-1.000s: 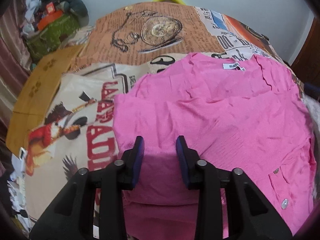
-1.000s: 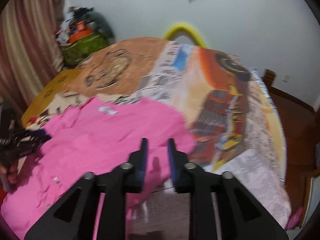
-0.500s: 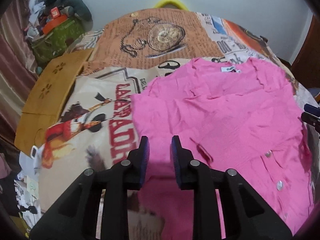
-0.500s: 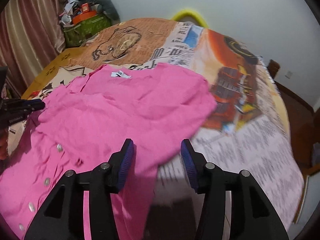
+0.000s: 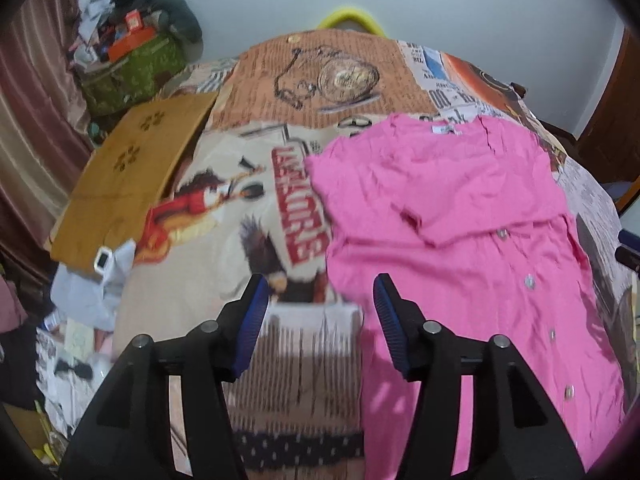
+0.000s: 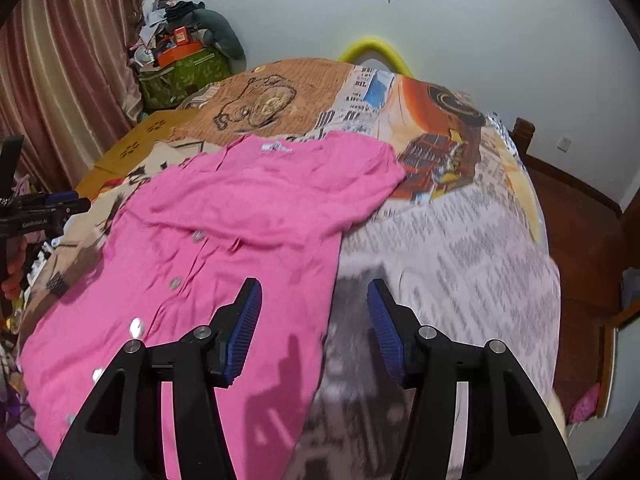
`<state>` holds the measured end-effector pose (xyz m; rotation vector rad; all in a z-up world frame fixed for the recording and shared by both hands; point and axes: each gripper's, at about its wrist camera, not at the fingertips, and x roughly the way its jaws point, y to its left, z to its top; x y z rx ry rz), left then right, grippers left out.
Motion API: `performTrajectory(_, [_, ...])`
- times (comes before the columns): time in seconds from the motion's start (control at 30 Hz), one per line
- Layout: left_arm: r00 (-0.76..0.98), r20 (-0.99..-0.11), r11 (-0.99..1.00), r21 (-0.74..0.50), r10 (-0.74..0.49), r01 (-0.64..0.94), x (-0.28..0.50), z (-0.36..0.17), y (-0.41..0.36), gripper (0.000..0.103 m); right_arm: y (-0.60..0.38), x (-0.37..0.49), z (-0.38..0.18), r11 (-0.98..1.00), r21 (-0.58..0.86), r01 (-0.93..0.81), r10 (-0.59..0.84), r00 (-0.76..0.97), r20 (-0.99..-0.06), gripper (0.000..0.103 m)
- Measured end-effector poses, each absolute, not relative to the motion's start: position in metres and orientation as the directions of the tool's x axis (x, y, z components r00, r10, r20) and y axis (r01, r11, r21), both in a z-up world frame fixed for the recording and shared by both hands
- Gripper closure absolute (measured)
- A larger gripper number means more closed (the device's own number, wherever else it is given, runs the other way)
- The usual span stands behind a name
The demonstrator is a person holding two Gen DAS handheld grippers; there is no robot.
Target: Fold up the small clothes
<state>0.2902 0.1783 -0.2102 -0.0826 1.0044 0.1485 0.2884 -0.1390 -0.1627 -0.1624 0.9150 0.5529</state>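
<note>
Seemingly barely begun, the pink shirt (image 5: 460,240) lies spread with one sleeve folded in, while left gripper (image 5: 320,320) and right gripper (image 6: 314,320), jaws just opened, hold nothing.

The left gripper (image 5: 320,304) pointed down at a slant. Its jaws had just been opening, and nothing sat between its blue fingers (image 5: 252,316). The right gripper (image 6: 314,310) pointed down the same way, its jaws also just opening, with nothing between them.

One pink shirt (image 5: 460,216) lies on one bed (image 5: 280,92); two hand-held grippers, left (image 5: 320,300) and right (image 6: 314,304).
</note>
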Motion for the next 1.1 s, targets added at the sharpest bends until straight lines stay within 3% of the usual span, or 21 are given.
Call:
performTrajectory(0.4, [0.401,-0.914,0.985,-0.117,-0.057,-0.126,0.251,-0.261,0.158,0.051,-0.152,0.25,-0.21,0.864,0.176,-0.472,0.372,0.362,-0.855,0.052])
performTrajectory(0.67, [0.42,-0.903,0.986,-0.139,-0.088,-0.091,0.246,-0.264,0.144,0.093,-0.146,0.24,-0.222,0.846,0.204,-0.492,0.398,0.33,-0.856,0.052])
performTrajectory(0.7, [0.42,-0.903,0.987,-0.138,-0.089,-0.087,0.246,-0.263,0.142,0.095,-0.144,0.24,-0.222,0.842,0.206,-0.498,0.402,0.325,-0.856,0.052])
performTrajectory(0.8, [0.426,-0.9,0.987,-0.134,-0.086,-0.084,0.247,-0.261,0.14,0.098,-0.14,0.24,-0.223,0.826,0.215,-0.521,0.419,0.314,-0.852,0.066])
performTrajectory(0.87, [0.438,-0.894,0.984,-0.15,-0.096,-0.091,0.247,-0.259,0.142,0.099,-0.138,0.238,-0.223,0.821,0.219,-0.527,0.428,0.315,-0.847,0.084])
performTrajectory(0.93, [0.456,-0.886,0.984,-0.151,-0.089,-0.1,0.248,-0.253,0.146,0.099,-0.136,0.237,-0.223,0.814,0.224,-0.535,0.438,0.314,-0.843,0.094])
performTrajectory(1.1, [0.517,-0.853,0.983,-0.152,-0.077,-0.104,0.255,-0.227,0.154,0.099,-0.137,0.239,-0.209,0.815,0.224,-0.535,0.463,0.368,-0.806,0.097])
